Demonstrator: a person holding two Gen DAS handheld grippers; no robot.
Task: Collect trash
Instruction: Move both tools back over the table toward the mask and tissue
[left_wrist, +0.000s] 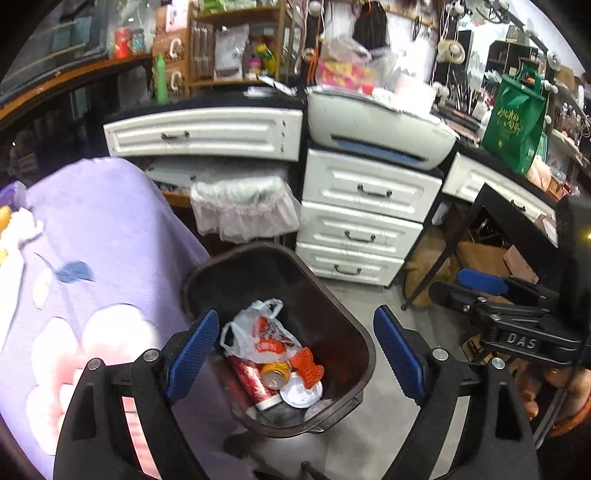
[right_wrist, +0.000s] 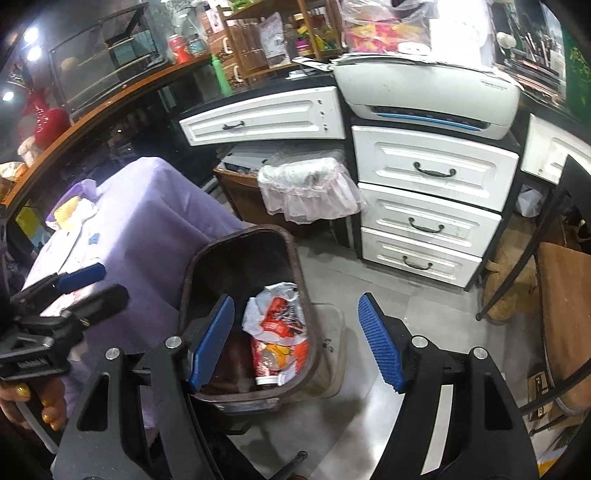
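The left gripper (left_wrist: 291, 354) hangs over the brown bin (left_wrist: 354, 328) with jaws apart and empty, placed for dropping rubbish; a can (left_wrist: 275, 374) and plastic bag (left_wrist: 255, 332) lie inside. The right gripper (right_wrist: 295, 339), also apart and empty, waits beside the bin's rim

Open right tongs (right_wrist: 295, 341) hover empty above the trash bin (right_wrist: 192, 280)

I count one brown bin (left_wrist: 343, 306) — inside it one plastic bag (left_wrist: 255, 332), one yellow can (left_wrist: 275, 373), one white lid (left_wrist: 301, 393) and one orange net (left_wrist: 308, 363). Beyond it, three stacked drawers (left_wrist: 360, 227) — and my two grippers, left (left_wrist: 295, 354) and right (right_wrist: 295, 339).
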